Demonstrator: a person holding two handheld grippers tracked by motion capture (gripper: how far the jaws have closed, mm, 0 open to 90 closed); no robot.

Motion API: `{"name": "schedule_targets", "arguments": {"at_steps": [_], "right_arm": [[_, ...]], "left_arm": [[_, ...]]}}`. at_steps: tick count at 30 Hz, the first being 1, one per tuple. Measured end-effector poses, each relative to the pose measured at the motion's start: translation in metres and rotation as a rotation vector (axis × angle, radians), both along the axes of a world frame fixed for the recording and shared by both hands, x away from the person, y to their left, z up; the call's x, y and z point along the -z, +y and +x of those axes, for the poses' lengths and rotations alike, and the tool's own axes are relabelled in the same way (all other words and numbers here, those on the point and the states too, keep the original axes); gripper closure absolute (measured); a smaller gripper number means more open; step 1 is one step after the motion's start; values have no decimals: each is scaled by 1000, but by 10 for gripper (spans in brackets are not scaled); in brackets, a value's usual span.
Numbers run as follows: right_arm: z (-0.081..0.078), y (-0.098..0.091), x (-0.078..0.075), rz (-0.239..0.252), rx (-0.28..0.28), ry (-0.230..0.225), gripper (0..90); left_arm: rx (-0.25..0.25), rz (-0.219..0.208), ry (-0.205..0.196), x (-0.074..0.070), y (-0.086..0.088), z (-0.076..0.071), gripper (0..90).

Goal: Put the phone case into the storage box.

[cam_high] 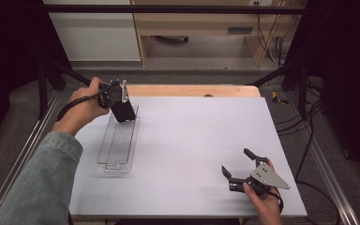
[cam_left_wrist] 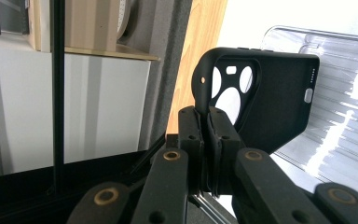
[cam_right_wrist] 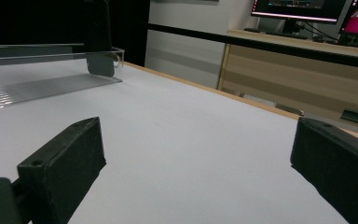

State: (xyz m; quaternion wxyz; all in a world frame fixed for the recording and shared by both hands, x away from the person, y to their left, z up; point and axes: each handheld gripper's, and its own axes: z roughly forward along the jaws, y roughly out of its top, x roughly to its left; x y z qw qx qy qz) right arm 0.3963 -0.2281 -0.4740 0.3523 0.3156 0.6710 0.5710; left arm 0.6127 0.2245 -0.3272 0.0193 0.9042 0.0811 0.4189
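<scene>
The left claw [cam_high: 118,96] is pinching a black phone case [cam_high: 123,111] by its edge next to the camera cutout, its jaws pressed tight on the rim, as the left gripper view shows [cam_left_wrist: 209,140]. It is holding the case [cam_left_wrist: 265,98] upright over the far end of a clear plastic tray [cam_high: 118,140], which is lying lengthwise on the left part of the pale surface [cam_high: 192,140]. The lower end of the case is sitting inside the tray's far end or just above its ribbed floor; whether it is touching cannot be told from these pictures. In the right gripper view the case [cam_right_wrist: 99,51] is standing dark behind the tray's [cam_right_wrist: 37,84] clear wall.

The right claw [cam_high: 238,165] is resting low near the front right corner of the surface, well apart from the tray, with its jaws spread wide and nothing between them.

Judging from this, the work is looking well along: the case is already picked up and brought to the tray. What seems left is laying it down flat inside and letting go, and the right claw appears to be taking no part for now.
</scene>
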Motion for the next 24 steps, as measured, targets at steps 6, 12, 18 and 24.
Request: {"name": "schedule_targets", "arguments": {"at_steps": [6, 12, 18, 24], "right_arm": [[0, 0, 0, 0, -1, 1, 34], [0, 0, 0, 1, -1, 2, 34], [0, 0, 0, 0, 0, 2, 34], [0, 0, 0, 0, -2, 1, 34]], "left_arm": [[3, 2, -1, 0, 0, 1, 854], [1, 11, 3, 0, -1, 1, 854], [8, 20, -2, -1, -2, 2, 853], [7, 22, 0, -1, -2, 4, 853]]}}
